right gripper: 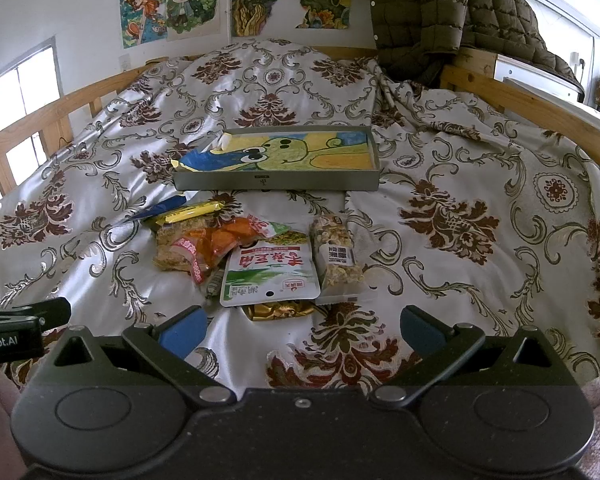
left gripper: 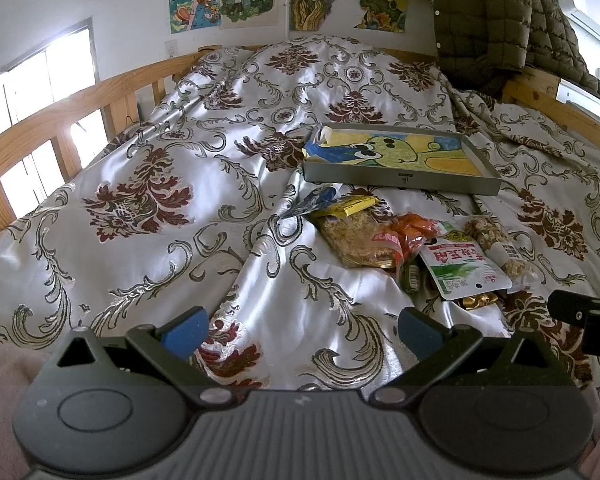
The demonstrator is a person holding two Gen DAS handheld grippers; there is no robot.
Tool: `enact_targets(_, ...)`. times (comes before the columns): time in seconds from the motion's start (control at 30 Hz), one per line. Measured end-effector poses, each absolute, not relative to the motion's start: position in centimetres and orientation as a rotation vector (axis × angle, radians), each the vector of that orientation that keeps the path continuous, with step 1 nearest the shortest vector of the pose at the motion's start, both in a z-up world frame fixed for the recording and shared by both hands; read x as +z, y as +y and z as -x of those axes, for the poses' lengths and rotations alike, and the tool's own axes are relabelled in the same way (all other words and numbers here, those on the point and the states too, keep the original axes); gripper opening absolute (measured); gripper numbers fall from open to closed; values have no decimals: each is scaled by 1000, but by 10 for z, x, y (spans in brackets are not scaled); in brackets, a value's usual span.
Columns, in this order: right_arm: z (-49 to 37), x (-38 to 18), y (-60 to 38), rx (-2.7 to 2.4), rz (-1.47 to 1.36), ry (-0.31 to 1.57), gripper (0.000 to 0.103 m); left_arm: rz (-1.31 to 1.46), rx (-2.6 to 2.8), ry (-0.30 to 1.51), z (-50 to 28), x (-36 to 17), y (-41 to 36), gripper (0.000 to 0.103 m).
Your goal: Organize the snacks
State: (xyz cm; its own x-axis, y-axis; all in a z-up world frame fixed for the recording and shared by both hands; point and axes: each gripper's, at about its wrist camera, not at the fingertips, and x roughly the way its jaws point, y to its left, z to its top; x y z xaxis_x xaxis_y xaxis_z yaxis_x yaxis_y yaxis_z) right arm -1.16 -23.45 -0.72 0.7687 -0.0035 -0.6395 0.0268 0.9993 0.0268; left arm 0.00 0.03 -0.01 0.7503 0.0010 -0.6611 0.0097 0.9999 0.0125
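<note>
the left gripper [left gripper: 303, 334] is spread wide, its blue pads [left gripper: 184, 332] well apart and nothing between them; it hovers over the patterned bedspread [left gripper: 148, 208] and touches none of the snacks. the right gripper [right gripper: 303, 332] is just as wide and also empty, its gap facing the heap of snacks, with a gold wrapper [right gripper: 278, 310] nearest it.

the snacks lie in a loose, overlapping pile on the bedspread, just in front of a shallow grey tray [right gripper: 276, 182] (lined with a green cartoon drawing). in the pile: a white-and-green pouch [right gripper: 270, 274] with red characters on top, a clear granola bar pack [right gripper: 336, 256] touching its right edge, an orange-red packet [right gripper: 216, 242] over a crumbly cereal bar [right gripper: 172, 258], a yellow packet [right gripper: 190, 212] and a dark blue one [right gripper: 160, 207] toward the tray.
</note>
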Motion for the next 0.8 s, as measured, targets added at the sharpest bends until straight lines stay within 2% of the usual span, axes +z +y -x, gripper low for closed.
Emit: enact_targets(0.8,7,-5,-239,-15,-53,714,102,27,3,755,-6,-5,8,103)
